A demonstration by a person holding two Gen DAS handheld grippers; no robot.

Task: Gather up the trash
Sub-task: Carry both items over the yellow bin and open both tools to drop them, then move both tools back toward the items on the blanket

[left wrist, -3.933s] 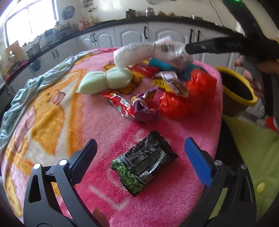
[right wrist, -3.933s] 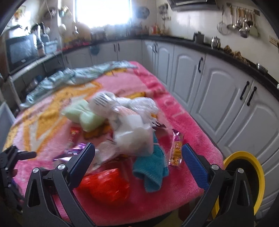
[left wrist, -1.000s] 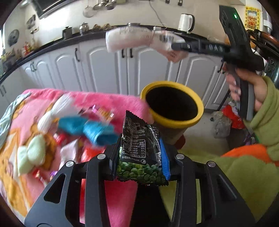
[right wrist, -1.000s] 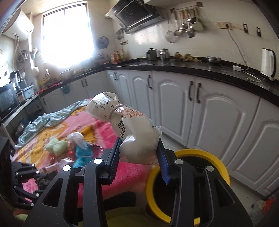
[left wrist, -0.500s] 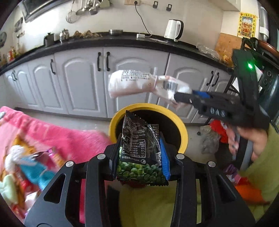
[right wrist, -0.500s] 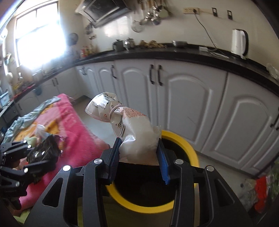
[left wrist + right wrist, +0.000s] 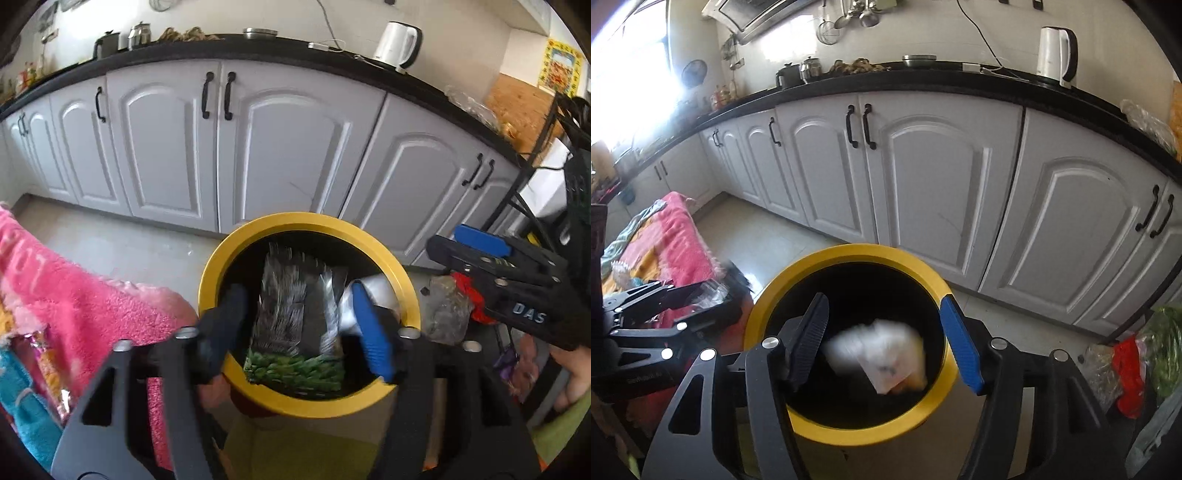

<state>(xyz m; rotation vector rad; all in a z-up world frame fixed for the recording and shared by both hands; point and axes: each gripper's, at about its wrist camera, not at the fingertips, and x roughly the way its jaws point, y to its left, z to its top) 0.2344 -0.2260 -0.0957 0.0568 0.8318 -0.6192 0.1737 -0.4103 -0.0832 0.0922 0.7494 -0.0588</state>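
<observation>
A yellow-rimmed black bin [image 7: 221, 273] stands on the floor below both grippers; it also shows in the right wrist view [image 7: 849, 254]. My left gripper [image 7: 299, 325] is open above the bin, and the dark pea snack packet [image 7: 291, 332] is blurred, dropping between its fingers. My right gripper [image 7: 882, 343] is open over the bin, and the white plastic bag [image 7: 882, 350] is blurred, falling inside. The right gripper also shows at the right of the left wrist view [image 7: 458, 243].
The pink blanket-covered table [image 7: 74, 295] with more wrappers and a teal cloth [image 7: 22, 398] is at the left. White cabinets [image 7: 923, 177] stand behind the bin. Bags of clutter [image 7: 1126, 369] lie on the floor to the right.
Both grippers have opened above the bin. The pea packet and the white bag have left the fingers and are falling into the bin.
</observation>
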